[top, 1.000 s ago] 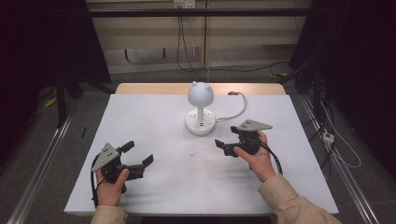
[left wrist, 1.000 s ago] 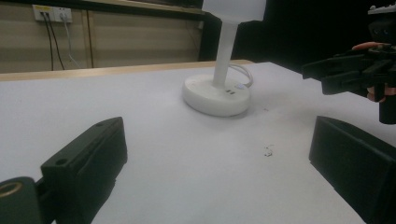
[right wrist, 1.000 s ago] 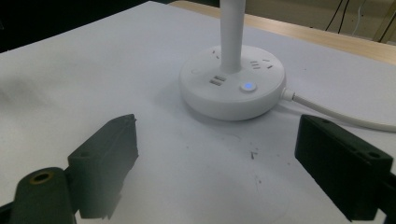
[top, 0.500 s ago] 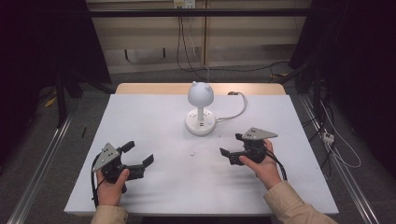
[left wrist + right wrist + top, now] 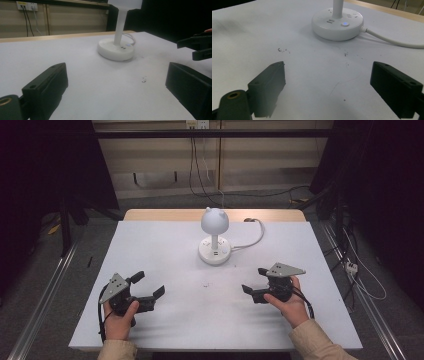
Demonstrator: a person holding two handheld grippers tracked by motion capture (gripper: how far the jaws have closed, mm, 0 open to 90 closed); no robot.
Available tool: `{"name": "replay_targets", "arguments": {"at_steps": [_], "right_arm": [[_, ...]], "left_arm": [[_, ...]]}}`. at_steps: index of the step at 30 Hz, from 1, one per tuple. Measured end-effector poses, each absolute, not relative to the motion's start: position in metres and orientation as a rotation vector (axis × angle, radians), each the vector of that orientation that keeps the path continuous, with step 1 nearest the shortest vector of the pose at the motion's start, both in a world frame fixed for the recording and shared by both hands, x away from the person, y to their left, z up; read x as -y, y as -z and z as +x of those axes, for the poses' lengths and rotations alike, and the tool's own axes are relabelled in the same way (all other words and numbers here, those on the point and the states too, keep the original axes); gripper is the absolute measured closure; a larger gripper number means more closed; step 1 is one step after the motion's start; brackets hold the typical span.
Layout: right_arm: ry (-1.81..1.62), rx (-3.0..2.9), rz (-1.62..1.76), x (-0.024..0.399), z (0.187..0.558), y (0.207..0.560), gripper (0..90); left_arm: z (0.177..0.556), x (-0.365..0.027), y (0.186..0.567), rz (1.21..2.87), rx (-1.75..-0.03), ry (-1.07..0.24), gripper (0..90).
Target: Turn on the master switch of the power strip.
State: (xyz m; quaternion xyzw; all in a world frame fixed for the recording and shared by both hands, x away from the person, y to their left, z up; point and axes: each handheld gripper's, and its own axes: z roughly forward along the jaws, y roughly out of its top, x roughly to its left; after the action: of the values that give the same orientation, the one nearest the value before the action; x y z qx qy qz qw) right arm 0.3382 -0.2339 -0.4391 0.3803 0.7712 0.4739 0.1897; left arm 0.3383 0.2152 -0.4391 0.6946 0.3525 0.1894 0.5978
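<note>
Backing away from the small white desk lamp with a round head and disc base (image 5: pixel 214 240), the right gripper (image 5: pixel 255 282) has dropped toward five o'clock, jaws spread and empty. Opposite it, the left gripper (image 5: pixel 150 286) waits at seven o'clock, likewise gaping, probably parked. That lamp stands at twelve o'clock, its white cord (image 5: pixel 252 238) trailing right across the scuffed white tabletop (image 5: pixel 165 245); dark curtains surround.
</note>
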Motion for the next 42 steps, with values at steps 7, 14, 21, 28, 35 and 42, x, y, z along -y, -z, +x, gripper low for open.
{"name": "replay_targets", "arguments": {"at_steps": [7,14,21,28,35,42], "right_arm": [[-1.336,-2.159,1.081,0.241,0.332,0.442,12.6],[-1.335,-2.161,1.079,0.246,0.325,0.445,12.6],[-1.339,-2.144,1.093,0.255,0.318,0.447,12.7],[-1.327,-2.14,1.095,0.264,0.313,0.449,12.7],[-1.324,-2.119,1.111,0.277,0.306,0.449,12.7],[-1.33,-2.11,1.115,0.286,0.299,0.45,12.7]], "left_arm": [[0.338,-0.216,0.439,1.614,-0.816,-0.443,3.9],[0.338,-0.215,0.439,1.614,-0.816,-0.442,4.0],[0.338,-0.216,0.439,1.615,-0.816,-0.443,4.0],[0.338,-0.215,0.439,1.616,-0.819,-0.441,4.0],[0.338,-0.215,0.439,1.621,-0.822,-0.446,4.0],[0.338,-0.215,0.439,1.625,-0.819,-0.448,4.0]]}}
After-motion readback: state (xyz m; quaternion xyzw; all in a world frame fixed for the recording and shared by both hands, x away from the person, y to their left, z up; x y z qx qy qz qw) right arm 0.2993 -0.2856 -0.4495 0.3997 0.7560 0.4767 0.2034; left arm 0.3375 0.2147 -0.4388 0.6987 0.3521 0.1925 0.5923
